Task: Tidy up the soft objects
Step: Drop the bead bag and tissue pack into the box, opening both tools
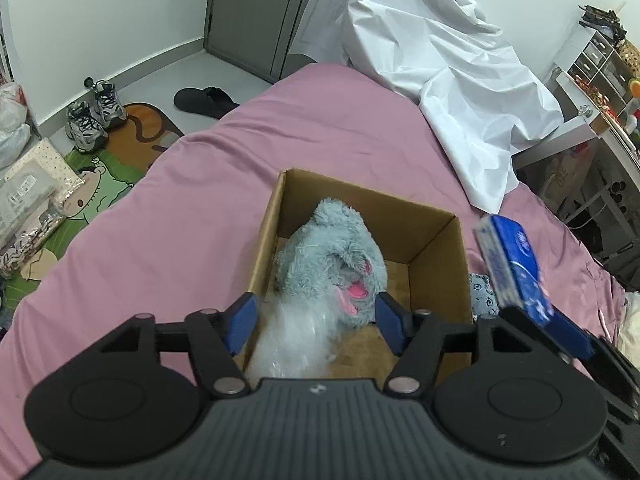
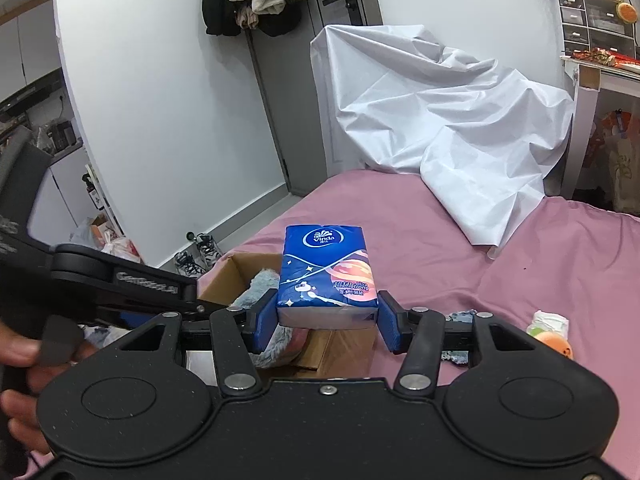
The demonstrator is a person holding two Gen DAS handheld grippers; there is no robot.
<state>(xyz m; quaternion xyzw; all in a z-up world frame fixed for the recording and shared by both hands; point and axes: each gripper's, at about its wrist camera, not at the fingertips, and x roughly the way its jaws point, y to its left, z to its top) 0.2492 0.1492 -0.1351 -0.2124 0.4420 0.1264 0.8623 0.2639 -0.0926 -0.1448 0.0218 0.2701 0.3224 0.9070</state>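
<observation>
Over the near end of the cardboard box (image 1: 362, 200) on the pink bed (image 1: 168, 200), the left gripper (image 1: 316, 320) is hanging with its jaws apart, clamping nothing, while the grey plush toy (image 1: 332, 256) is lying inside the box beside a clear plastic bag (image 1: 288, 340). Just right of the box, the right gripper (image 2: 328, 320) is gripping the blue tissue pack (image 2: 328, 276) by its lower end. It is probably best lowering the pack into the bare right half of the box, clear of the plush, before letting go.
</observation>
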